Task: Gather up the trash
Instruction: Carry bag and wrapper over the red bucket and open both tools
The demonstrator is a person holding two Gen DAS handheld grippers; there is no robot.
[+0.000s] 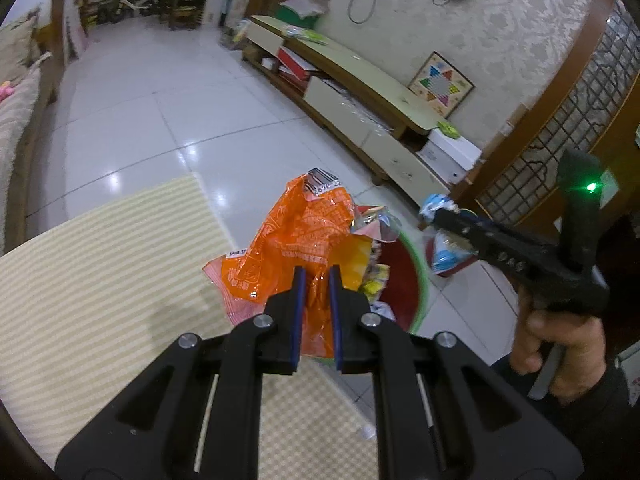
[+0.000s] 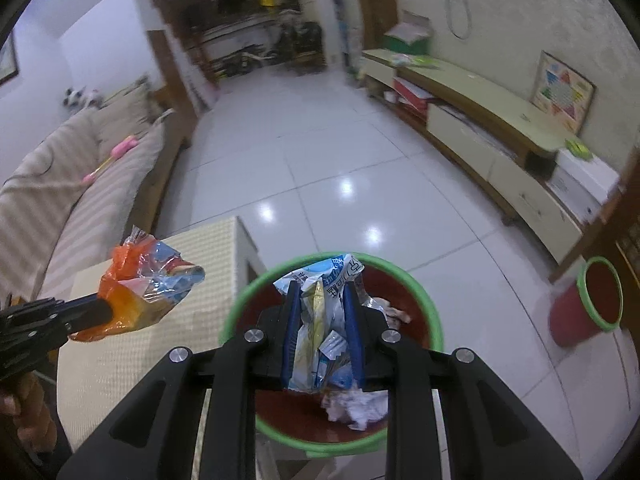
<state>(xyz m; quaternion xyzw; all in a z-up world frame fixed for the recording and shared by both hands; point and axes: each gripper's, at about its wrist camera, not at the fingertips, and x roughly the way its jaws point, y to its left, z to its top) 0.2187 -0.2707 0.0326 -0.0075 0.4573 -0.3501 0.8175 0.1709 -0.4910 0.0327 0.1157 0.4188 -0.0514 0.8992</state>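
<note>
while clamped: left tool (image 1: 318, 270) on orange wrapper (image 1: 296, 236), right tool (image 2: 322, 288) on blue-white wrapper (image 2: 320, 320)

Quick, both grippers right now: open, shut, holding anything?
Left gripper: shut on a crumpled orange plastic snack wrapper.
Right gripper: shut on a crumpled blue-and-white plastic wrapper, above the green-rimmed red trash bin.

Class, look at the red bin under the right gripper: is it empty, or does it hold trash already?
Not empty: crumpled white paper lies inside the red bin.
</note>
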